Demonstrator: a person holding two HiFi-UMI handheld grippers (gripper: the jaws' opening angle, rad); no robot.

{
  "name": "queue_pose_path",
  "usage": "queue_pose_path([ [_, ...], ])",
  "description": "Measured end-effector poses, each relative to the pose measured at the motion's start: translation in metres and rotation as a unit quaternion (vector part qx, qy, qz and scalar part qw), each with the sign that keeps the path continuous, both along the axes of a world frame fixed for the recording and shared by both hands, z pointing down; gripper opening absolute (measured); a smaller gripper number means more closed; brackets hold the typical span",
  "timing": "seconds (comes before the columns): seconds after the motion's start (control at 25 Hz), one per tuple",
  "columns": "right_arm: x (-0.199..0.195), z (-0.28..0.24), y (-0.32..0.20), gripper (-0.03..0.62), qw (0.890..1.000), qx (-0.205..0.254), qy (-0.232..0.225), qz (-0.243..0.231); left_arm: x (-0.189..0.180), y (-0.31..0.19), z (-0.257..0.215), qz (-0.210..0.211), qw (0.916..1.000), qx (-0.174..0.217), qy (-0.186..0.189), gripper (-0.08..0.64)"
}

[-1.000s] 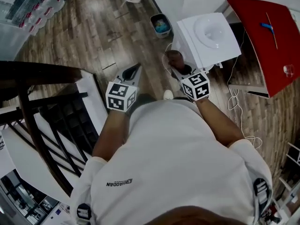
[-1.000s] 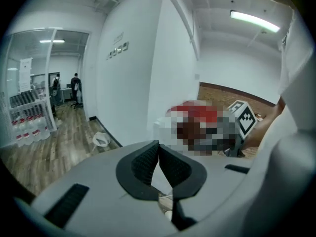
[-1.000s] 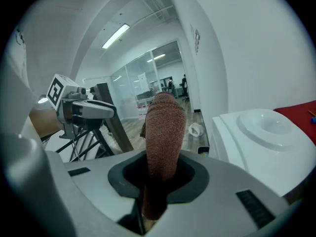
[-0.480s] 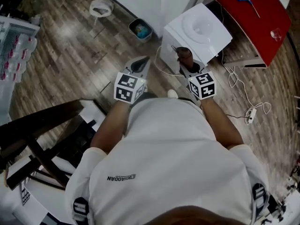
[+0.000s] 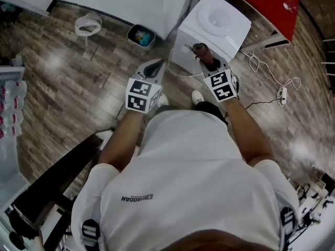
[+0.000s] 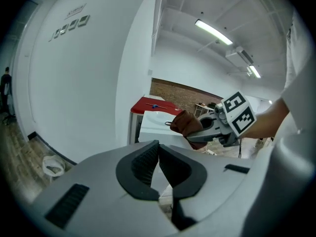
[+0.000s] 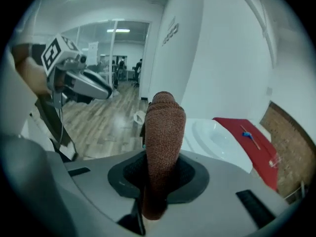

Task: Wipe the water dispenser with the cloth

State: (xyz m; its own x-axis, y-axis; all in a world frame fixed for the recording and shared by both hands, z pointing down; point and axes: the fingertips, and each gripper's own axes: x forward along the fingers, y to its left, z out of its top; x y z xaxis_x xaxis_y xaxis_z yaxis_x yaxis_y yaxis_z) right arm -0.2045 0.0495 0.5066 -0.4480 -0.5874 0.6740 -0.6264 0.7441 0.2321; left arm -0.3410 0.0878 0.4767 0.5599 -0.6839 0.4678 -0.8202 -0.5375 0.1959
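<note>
Holding the cloth (image 5: 201, 49) clamped, the right gripper (image 5: 208, 63) hangs beside the dispenser (image 5: 222, 25); left gripper (image 5: 155, 70) closed, empty. Wiping not begun; next, press cloth onto top.

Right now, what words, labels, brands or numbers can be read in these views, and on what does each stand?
"DIAODAN", roughly, letters uncertain: dark print on the person's white shirt.
Small grey plaques on the white wall: too small to read.
Grey wall lettering in the right gripper view: blurred, unreadable.
Black-and-white marker cubes: square patterns only, no text.
</note>
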Motion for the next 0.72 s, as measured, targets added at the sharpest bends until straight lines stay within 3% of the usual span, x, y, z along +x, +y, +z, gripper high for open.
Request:
queue_pose_path([
  [0.16, -0.023, 0.005, -0.024, 0.071, 0.989, 0.073, 0.127, -0.034, -0.007, 0.0, 0.012, 0.025, 0.9996, -0.009, 0.008, 0.002],
  [0.32, -0.038, 0.023, -0.048, 0.071, 0.969, 0.094, 0.222, -0.053, -0.015, 0.002, 0.019, 0.017, 0.9995, -0.017, 0.023, 0.002],
  [0.48, -0.045, 0.051, -0.067, 0.071, 0.963, 0.071, 0.256, -0.039, -0.027, 0.009, 0.027, -0.003, 0.9988, -0.033, 0.037, 0.002],
  [0.72, -0.053, 0.082, -0.079, 0.071, 0.966, 0.05, 0.255, -0.006, -0.031, 0.029, 0.043, 0.006, 0.9983, -0.049, 0.032, 0.002],
])
